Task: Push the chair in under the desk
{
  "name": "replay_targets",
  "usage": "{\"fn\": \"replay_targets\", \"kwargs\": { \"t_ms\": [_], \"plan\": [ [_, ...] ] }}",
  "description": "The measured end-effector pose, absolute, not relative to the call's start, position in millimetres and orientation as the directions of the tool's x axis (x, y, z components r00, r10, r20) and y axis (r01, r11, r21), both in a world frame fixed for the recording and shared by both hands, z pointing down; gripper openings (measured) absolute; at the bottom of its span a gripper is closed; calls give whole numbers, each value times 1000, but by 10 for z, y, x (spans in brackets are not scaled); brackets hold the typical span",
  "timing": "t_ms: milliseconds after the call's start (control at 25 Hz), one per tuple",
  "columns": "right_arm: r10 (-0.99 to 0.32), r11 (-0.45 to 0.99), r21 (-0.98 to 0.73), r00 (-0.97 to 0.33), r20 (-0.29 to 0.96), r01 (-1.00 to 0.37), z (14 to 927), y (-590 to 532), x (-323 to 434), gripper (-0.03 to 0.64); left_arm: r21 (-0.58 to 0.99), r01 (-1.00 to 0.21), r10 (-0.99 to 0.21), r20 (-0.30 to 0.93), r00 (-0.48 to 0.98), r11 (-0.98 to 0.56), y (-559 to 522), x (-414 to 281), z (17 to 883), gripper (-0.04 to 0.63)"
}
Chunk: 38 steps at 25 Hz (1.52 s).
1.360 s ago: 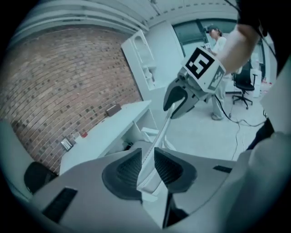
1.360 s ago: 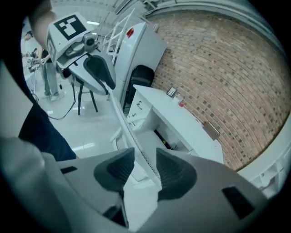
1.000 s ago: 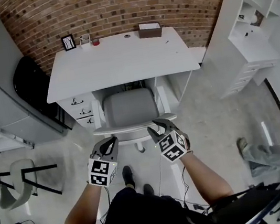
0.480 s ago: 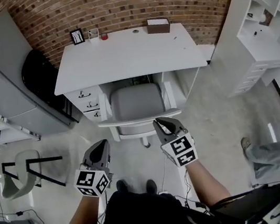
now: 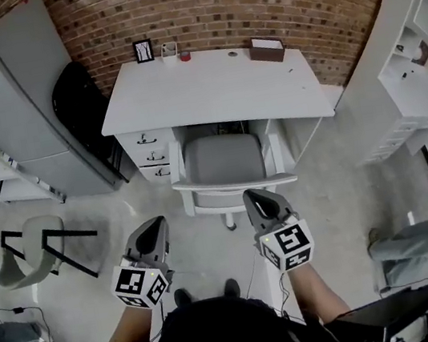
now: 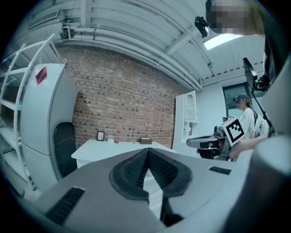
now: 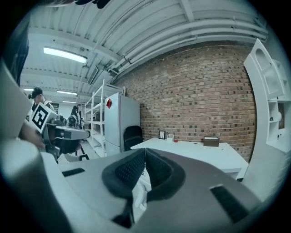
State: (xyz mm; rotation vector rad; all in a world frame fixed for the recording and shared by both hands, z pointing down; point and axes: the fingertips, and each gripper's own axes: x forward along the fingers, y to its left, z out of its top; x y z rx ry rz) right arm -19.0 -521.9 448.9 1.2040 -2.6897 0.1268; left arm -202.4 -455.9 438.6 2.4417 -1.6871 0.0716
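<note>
Here, nearest the viewer, the person's two forearms reach forward over a pale floor (image 5: pixel 338 186). Each hand holds a gripper topped with a black-and-white marker cube. The left gripper (image 5: pixel 156 223) has its jaws pressed fully together, and its ribbed black pads (image 6: pixel 132 170) meet along one line with nothing between them. The right gripper (image 5: pixel 252 195) has just been closing, and its jaws now meet as well, pads (image 7: pixel 128 172) against each other and empty. Both grippers point forward, side by side and apart from each other, held in the air and touching nothing. Beyond them, with bare floor between, stands the grey chair (image 5: pixel 223 160). Its seat sits in the knee space of the white desk (image 5: pixel 212 89), between the drawer unit (image 5: pixel 151 156) on the left and the desk's right side panel. The seat shows just this side of the desktop's front edge, and the curved backrest faces the person. Along the desk's far edge stand a small picture frame (image 5: pixel 143 50) and a brown box (image 5: pixel 267 49). To the desk's left a tall grey cabinet (image 5: pixel 33 107) stands. A red brick wall (image 5: pixel 234 0) closes the view behind.
</note>
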Motion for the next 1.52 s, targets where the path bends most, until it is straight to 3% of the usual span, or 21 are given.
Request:
{"fn": "replay_targets", "kwargs": {
  "t_ms": [400,1520],
  "plan": [
    [-757,637,-32,-633,163,-770,4211,-4980,-659,9,85,-964,-961,95,261,-254,-4322,-2667,4136,8],
    [-798,592,14,-584,150,-806,4016,-4815,-1136,8,68,-967,-966,66,252,-247,-4144,-3208,4005,8]
  ]
}}
